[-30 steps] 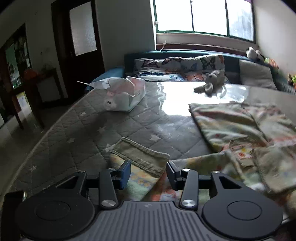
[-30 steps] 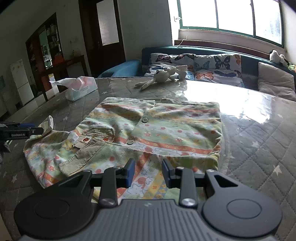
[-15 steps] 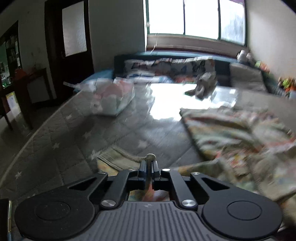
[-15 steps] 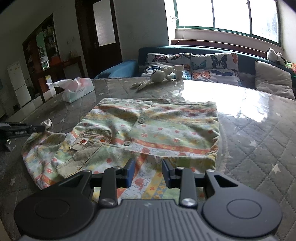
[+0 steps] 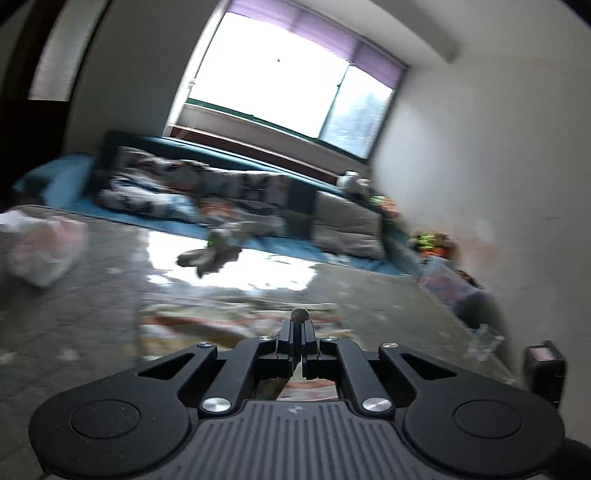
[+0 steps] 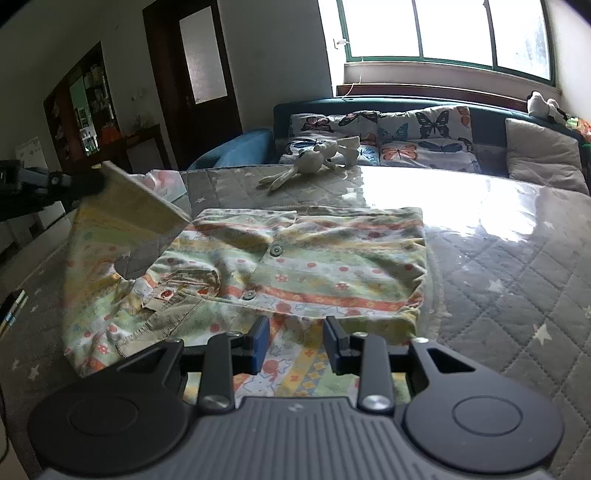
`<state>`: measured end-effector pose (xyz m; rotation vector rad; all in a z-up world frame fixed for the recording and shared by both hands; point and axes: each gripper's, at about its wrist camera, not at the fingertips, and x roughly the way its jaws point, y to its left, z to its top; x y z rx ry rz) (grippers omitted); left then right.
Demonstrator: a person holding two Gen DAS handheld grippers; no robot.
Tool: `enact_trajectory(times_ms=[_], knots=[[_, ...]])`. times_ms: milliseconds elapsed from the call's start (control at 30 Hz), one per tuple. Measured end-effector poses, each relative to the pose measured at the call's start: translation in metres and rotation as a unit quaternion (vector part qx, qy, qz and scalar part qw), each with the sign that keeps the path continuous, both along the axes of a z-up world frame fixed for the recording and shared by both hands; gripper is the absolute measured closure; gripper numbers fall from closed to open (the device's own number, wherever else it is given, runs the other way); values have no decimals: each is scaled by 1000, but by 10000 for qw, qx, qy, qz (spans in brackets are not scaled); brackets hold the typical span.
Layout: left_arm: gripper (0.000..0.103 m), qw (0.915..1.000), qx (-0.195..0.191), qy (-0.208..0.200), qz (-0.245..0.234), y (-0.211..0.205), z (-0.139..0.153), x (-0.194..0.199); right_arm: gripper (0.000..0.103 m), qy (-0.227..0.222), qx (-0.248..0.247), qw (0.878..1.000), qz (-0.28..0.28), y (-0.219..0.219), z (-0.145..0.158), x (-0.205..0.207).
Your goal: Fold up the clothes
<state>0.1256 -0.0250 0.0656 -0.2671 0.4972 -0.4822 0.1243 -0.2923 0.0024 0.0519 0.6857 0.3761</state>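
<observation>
My left gripper (image 5: 296, 334) has its fingers pressed together on the sleeve (image 6: 125, 206) of the shirt (image 6: 295, 266); a small nub of cloth pokes out above the tips in the left wrist view, which is badly blurred. From the right wrist view I see that gripper (image 6: 79, 182) at the left side of the table (image 6: 517, 280), holding the sleeve lifted off the quilted cover, its ribbed cuff uppermost and the cloth hanging down to the rest of the shirt.

My right gripper (image 6: 297, 338) stands wide open with nothing between its fingers, hovering just above the near hem of the shirt.

The shirt lies flat in the middle of the table, buttons facing up, its far edge towards the shiny patch where the window (image 6: 454, 33) reflects. A stuffed rabbit (image 6: 314, 158) lies near the far edge of the table, well apart from the shirt. A tissue pack (image 6: 166, 182) sits by the far left corner, partly hidden behind the raised sleeve. Beyond the table is a sofa (image 6: 406, 136) with butterfly cushions.
</observation>
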Motion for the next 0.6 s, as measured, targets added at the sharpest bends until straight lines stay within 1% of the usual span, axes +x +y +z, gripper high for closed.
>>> enact_trajectory(times_ms=[67,133,167,200,233,267,300,333,400,467,500,567,600], knots=[[98,9997,4,24,-257,-18,-4,4,71,33,84,10000,-38,-4,1,0],[96,9988,90,129,-465,-30,-10,6,71,60,148,9998,-76,-9,2,1],[94,9985,144,186,-503,-33,-14,6,71,79,185,9998,-89,-11,2,1],[90,9980,198,244,-541,-35,-17,7,71,124,256,9995,-98,-14,2,1],[78,9975,252,302,-579,-38,-21,7,71,180,338,9992,-112,-16,1,2],[63,9970,306,360,-617,-41,-24,7,71,212,376,9990,-122,-17,0,2],[57,9963,360,418,-654,-43,-27,7,71,245,414,9988,-133,-19,0,2],[53,9963,424,411,-627,-41,-28,6,71,289,461,9984,-136,-20,-1,2],[50,9966,552,350,-511,-32,-28,2,71,407,551,9976,-91,-19,-4,4],[41,9969,657,309,-318,-17,-30,0,71,521,609,9968,12,-14,-7,7],[39,9968,709,291,-218,-10,-30,-1,71,580,636,9963,74,-11,-9,9],[28,9961,838,282,8,6,-33,-5,71,672,638,9956,151,-3,-14,13],[26,9954,903,280,123,13,-34,-7,71,711,627,9953,177,1,-16,16]])
